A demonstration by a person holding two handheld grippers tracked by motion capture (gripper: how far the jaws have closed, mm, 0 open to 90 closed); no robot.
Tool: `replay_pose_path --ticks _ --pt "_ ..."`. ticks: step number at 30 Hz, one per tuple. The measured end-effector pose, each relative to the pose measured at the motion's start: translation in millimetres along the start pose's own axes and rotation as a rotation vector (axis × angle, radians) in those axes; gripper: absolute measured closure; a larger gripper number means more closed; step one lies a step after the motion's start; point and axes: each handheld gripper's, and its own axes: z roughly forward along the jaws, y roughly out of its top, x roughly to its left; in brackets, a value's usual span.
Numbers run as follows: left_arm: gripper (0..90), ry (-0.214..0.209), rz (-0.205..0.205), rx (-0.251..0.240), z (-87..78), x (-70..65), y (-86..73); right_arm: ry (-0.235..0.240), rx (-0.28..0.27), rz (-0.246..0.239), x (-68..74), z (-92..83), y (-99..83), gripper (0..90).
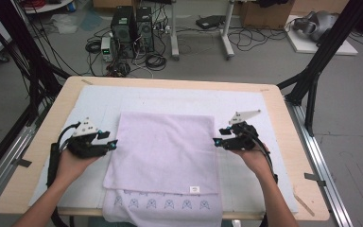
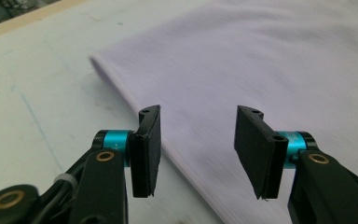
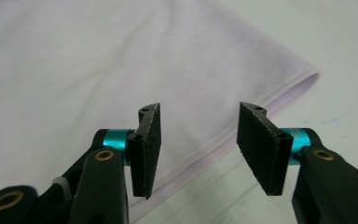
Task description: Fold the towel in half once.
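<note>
Here the folded towel [image 1: 163,151] lies lengthwise front-to-back, fold farthest.

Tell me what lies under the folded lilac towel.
The towel rests on a pale mat covering the wooden table. Its lower layer, printed with small outlines, sticks out at the near edge. Anything beneath the middle of the towel is covered.

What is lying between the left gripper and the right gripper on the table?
In the high view, the folded lilac towel lies between the left gripper and the right gripper. Each gripper is at one side edge, jaws open, holding nothing.
</note>
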Motion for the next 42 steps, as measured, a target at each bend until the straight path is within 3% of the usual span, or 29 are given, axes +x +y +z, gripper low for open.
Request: replay_pose_path --ticks 1,2,4,6,9,13,15,18,20,22,24,26,28,36,38,39,42 --pt "51.3 0.005 -0.026 -0.007 8.3 7.0 2.7 -0.012 0.009 0.003 -6.0 5.6 2.6 47.0" --pt "51.3 0.045 -0.034 0.010 19.4 14.5 6.2 -0.017 0.012 0.020 -14.3 12.7 5.3 45.3" --pt "50.0 0.078 -0.052 0.031 35.2 24.3 10.0 -0.039 0.031 0.044 -28.8 27.3 10.1 43.0" --pt "48.4 0.092 -0.079 0.059 51.7 33.7 13.9 -0.064 0.062 0.056 -39.7 41.5 13.1 39.7" --pt "46.3 0.098 -0.115 0.060 71.5 41.4 15.7 -0.079 0.079 0.083 -50.6 59.4 13.6 38.9" --pt "45.3 0.112 -0.140 0.141 92.4 46.1 12.2 -0.101 0.099 0.135 -60.6 73.9 7.9 38.8" --pt "53.7 0.080 -0.136 0.119 93.3 45.5 11.7 -0.095 0.083 0.144 -61.3 76.6 6.8 42.3" --pt "80.7 0.067 -0.108 0.115 94.9 41.1 14.2 -0.053 0.075 0.112 -59.3 78.9 9.2 62.0" --pt "83.2 0.076 -0.084 0.130 94.9 39.2 17.2 0.009 0.084 0.100 -57.9 80.1 12.0 80.9" --pt "84.5 0.089 -0.078 0.122 93.0 39.5 19.5 0.014 0.115 0.083 -55.4 80.9 17.6 85.0" --pt "85.2 0.101 -0.088 0.095 89.2 41.7 23.5 -0.006 0.119 0.064 -54.3 78.1 27.0 85.9" --pt "85.4 0.123 -0.080 0.070 84.1 44.0 31.5 -0.045 0.050 0.033 -53.4 70.9 34.6 86.1" --pt "85.4 0.149 -0.048 0.053 78.4 46.5 46.0 -0.068 0.041 0.051 -56.6 63.8 44.5 86.1" --pt "85.1 0.214 -0.015 -0.068 51.3 66.4 115.7 -0.148 -0.065 -0.019 -65.6 25.0 99.2 85.6" --pt "74.7 0.247 -0.020 -0.056 52.0 71.8 121.2 -0.177 -0.079 -0.022 -71.5 17.4 109.7 76.2" --pt "63.9 0.254 -0.041 -0.043 52.7 75.7 120.8 -0.191 -0.089 0.002 -76.2 15.8 112.9 61.2" --pt "55.3 0.237 -0.073 0.008 52.6 82.8 110.9 -0.164 -0.097 0.099 -87.7 18.3 106.3 54.2"
